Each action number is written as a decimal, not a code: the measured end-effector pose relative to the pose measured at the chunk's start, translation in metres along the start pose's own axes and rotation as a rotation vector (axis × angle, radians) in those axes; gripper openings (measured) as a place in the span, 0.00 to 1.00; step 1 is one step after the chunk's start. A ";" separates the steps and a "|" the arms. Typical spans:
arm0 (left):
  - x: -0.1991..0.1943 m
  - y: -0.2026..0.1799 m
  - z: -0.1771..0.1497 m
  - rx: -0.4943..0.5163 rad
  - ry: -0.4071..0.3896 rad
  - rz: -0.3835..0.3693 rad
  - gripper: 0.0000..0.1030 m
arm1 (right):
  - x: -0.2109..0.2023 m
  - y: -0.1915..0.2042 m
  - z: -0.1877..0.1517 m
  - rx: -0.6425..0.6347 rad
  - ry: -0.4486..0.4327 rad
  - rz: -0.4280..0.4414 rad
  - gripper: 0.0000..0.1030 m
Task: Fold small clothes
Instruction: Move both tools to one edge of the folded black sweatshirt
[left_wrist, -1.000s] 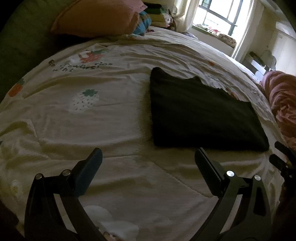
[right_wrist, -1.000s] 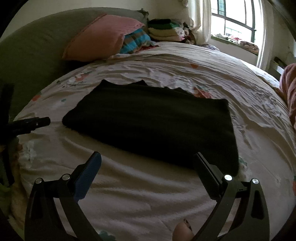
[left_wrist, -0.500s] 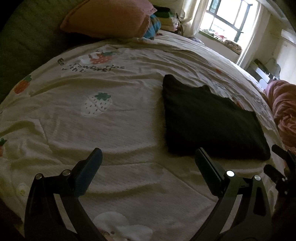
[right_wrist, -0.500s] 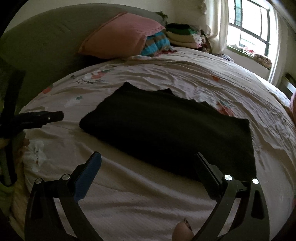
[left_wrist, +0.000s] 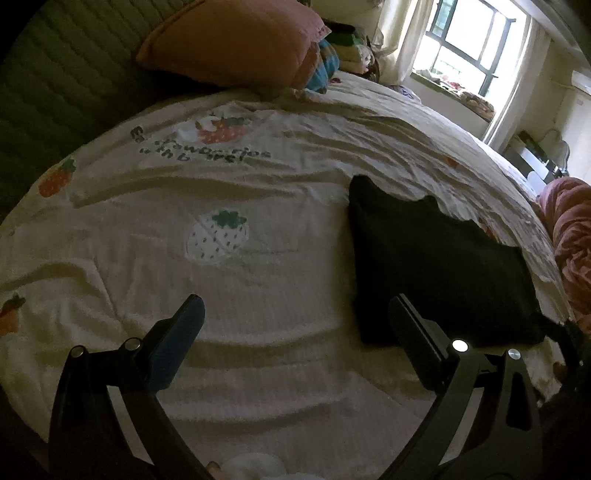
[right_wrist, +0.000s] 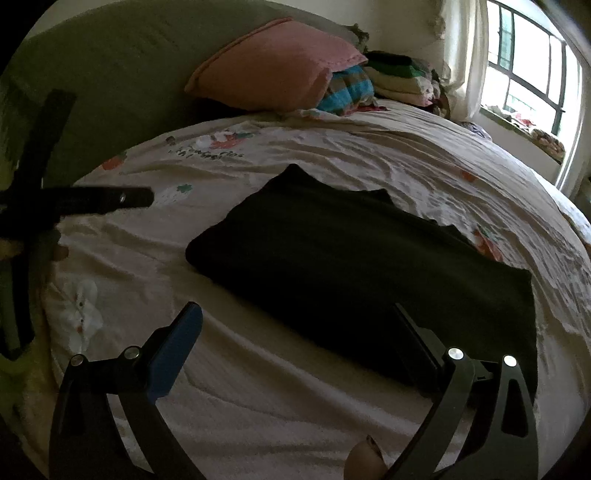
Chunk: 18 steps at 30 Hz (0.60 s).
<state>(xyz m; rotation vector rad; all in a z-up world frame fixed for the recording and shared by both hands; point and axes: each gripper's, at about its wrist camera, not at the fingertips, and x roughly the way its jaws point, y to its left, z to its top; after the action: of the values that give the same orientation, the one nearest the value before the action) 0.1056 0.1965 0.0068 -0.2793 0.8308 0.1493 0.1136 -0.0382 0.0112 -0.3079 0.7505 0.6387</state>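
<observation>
Both of your claws have drawn back and swung left since a second ago, so the folded black garment (left_wrist: 436, 266) now sits further right in the left wrist view and the pink pillow looms larger. Your bed (left_wrist: 258, 280) fills both views, its cream strawberry-print cover rumpled in shallow ridges. That garment (right_wrist: 362, 280) lies flat on the cover as a neat dark rectangle (a notched edge shows along its far side), near the bed's middle. Behind it, against the green headboard (right_wrist: 122, 85), the pink pillow (right_wrist: 273, 74) leans beside a stack of folded clothes (right_wrist: 399, 77). Your left claw (left_wrist: 295, 325) hangs wide open over bare cover, gripping nothing. Your right claw (right_wrist: 299, 328) is equally spread and empty, its right finger overlapping the garment's near edge in the view; contact cannot be told.
</observation>
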 end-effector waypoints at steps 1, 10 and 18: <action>0.001 0.000 0.003 0.003 -0.002 0.002 0.91 | 0.002 0.002 0.001 -0.008 0.001 0.000 0.96; 0.023 -0.009 0.021 0.048 0.022 0.029 0.91 | 0.034 0.026 0.007 -0.099 0.023 -0.020 0.96; 0.039 -0.012 0.027 0.065 0.044 0.033 0.91 | 0.066 0.048 0.010 -0.215 0.039 -0.081 0.96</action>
<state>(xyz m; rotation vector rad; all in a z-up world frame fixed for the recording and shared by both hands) 0.1541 0.1939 -0.0026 -0.2089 0.8828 0.1470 0.1252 0.0314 -0.0301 -0.5467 0.7038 0.6390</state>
